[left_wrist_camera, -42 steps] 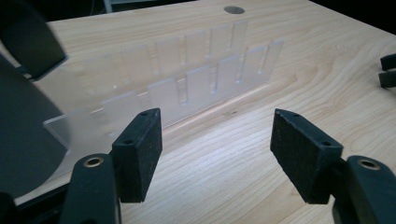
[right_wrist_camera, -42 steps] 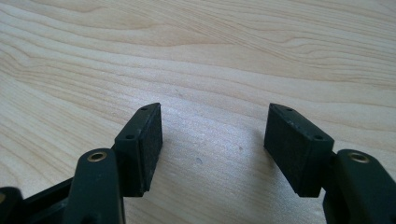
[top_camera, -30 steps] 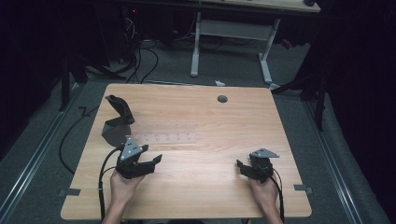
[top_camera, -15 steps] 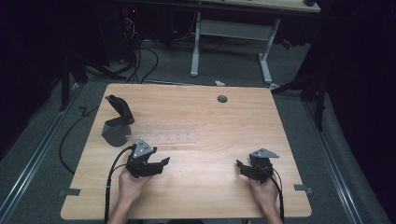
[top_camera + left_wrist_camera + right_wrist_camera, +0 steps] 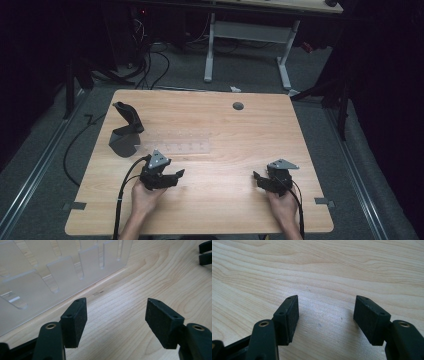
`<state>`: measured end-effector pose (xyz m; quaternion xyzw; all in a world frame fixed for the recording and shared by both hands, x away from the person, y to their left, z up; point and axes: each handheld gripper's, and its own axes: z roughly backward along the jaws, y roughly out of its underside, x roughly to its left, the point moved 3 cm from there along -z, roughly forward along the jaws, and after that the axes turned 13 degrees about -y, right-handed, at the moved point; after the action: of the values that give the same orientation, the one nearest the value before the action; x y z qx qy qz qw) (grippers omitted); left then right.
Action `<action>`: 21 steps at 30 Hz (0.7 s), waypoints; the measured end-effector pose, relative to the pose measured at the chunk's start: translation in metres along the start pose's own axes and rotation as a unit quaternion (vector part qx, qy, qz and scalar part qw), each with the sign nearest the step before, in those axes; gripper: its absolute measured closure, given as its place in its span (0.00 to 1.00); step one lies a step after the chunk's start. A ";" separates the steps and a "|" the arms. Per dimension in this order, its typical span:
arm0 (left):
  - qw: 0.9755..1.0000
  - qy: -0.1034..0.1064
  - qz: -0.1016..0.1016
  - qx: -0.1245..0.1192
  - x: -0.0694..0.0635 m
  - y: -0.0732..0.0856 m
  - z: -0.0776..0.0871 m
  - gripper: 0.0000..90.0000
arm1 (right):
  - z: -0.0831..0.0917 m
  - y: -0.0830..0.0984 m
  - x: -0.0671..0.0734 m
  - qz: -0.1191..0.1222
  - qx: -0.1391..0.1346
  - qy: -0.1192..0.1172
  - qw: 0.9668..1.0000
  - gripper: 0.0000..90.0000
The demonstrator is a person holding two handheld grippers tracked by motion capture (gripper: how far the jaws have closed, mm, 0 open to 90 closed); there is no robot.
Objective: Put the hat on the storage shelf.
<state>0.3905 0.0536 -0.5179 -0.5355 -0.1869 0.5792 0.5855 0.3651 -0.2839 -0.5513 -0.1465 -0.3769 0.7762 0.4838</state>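
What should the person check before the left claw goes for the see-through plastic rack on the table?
1. Left claw open: ok, the jaws stand wide with nothing between them.
2. Clear rack within reach: ok, it lies flat just ahead and to the side of the left claw.
3. Left claw lined up with the rack's edge: not ok, in the left gripper view the jaws point at bare wood beside it.
4. Right claw free: ok, open over bare table.
5. Black stand out of the path: ok, it sits beyond the rack's far left end.
6. Whether anything sits in the rack's slots: cannot tell.
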 end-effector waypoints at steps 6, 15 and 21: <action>1.000 -0.007 0.006 -0.001 0.004 0.004 -0.006 0.40 | 0.000 0.000 0.000 0.000 0.000 0.000 1.000 0.42; 0.999 -0.029 -0.019 -0.009 0.009 0.011 -0.014 0.41 | 0.000 0.000 0.000 0.001 0.000 0.000 1.000 0.41; 0.999 -0.040 -0.021 -0.006 0.013 0.017 -0.019 0.41 | 0.000 0.000 0.001 0.001 0.001 -0.001 1.000 0.41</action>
<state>0.4017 0.0528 -0.5447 -0.5112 -0.2251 0.5864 0.5866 0.3646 -0.2836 -0.5513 -0.1455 -0.3768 0.7770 0.4827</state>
